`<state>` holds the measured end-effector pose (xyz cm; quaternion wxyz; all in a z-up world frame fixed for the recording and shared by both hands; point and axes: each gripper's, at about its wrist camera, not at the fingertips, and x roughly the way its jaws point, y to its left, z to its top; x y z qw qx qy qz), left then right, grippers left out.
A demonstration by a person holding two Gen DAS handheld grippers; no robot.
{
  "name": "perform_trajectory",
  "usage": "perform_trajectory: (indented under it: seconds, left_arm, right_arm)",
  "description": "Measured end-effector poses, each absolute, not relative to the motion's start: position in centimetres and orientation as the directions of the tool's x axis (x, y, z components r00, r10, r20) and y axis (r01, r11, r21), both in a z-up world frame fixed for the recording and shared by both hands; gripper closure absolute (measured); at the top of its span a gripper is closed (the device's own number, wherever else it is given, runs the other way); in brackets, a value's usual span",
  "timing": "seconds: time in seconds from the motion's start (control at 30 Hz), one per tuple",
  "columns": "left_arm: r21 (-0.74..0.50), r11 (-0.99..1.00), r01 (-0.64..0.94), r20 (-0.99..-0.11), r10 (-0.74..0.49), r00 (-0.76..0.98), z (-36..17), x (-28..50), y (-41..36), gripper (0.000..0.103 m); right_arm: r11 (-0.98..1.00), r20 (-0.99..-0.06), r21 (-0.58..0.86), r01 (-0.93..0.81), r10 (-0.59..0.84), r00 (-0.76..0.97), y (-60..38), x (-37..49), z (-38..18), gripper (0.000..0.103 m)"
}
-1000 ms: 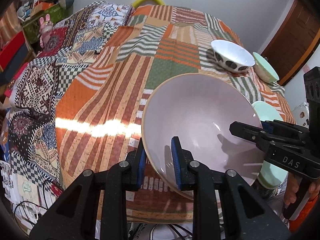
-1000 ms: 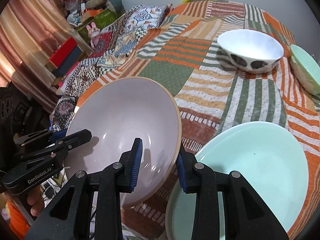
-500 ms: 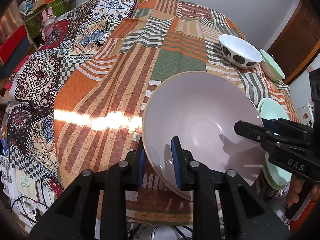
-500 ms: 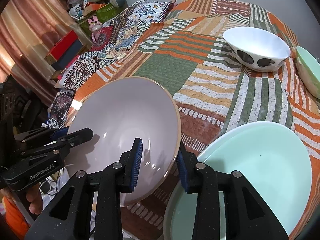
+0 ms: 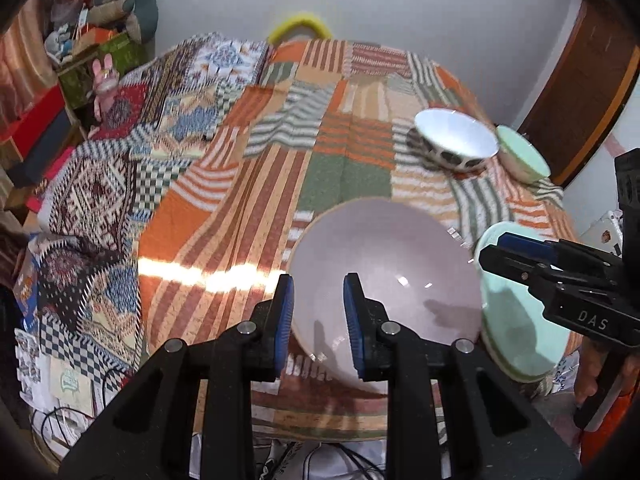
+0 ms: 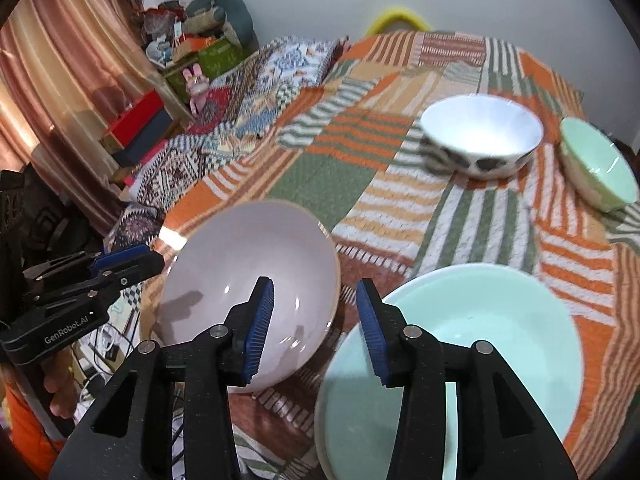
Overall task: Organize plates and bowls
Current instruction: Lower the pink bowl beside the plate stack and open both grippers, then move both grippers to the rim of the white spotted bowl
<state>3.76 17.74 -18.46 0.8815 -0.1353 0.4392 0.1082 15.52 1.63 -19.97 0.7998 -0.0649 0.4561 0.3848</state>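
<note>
the pink bowl point(image 5: 384, 280) is being held tilted above the striped patchwork tablecloth point(image 5: 344, 168), just beside the mint-green plate point(image 6: 480, 320). its left rim is being clamped by the left gripper point(image 5: 319, 320), marked "genrobot.ai". the right gripper point(image 6: 316, 328), marked "das", is being opened around the right rim, its pads no longer pressing.

Room light is moderate and even. A narrow bright sunlit band point(image 5: 208, 274) crosses the patchwork cloth point(image 5: 248, 184) at near left. Small glare spots sit inside the pink bowl point(image 5: 384, 280), with soft gripper shadows. Motion blur smears the far cloth. Fisheye bending and dark vignetting mark the edges
</note>
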Motion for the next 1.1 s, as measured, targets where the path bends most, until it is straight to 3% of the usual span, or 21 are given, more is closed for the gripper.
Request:
perform_trajectory:
  seconds: [0.2,0.33,0.5,0.6,0.83,1.1]
  left_arm:
    - [-0.136,0.955,-0.265,-0.749,0.076,0.658,-15.1,4.2,15.9,0.075]
    - [-0.122,0.966,-0.229,-0.705,0.079,0.705,-12.8,5.0,14.4,0.064]
    - [-0.136,0.975,-0.176,-0.657,0.044,0.753,-10.4,6.5,12.7,0.057]
    - [-0.146,0.975,-0.167,-0.639,0.036,0.768,-9.6,7.7,12.1,0.045]
    - [-0.16,0.975,-0.155,-0.648,0.014,0.761,-9.1,12.8,11.6,0.044]
    - [-0.214,0.963,-0.165,-0.702,-0.034,0.711,-11.6,19.4,12.3,0.044]
  right_arm:
    - [0.703,-0.732,0.232,-0.672,0.581,0.355,-0.5,15.5,-17.3,0.055]
    - [0.714,-0.69,0.228,-0.662,0.598,0.408,-2.4,15.7,-15.3,0.055]
    - [0.74,-0.637,0.238,-0.63,0.608,0.474,-4.9,16.8,-13.1,0.055]
    - [0.761,-0.611,0.24,-0.602,0.601,0.516,-6.3,17.7,-12.0,0.054]
    - [0.803,-0.582,0.246,-0.543,0.571,0.58,-8.4,20.8,-11.1,0.05]
    - [0.833,-0.614,0.264,-0.487,0.534,0.581,-8.8,25.2,-13.0,0.05]
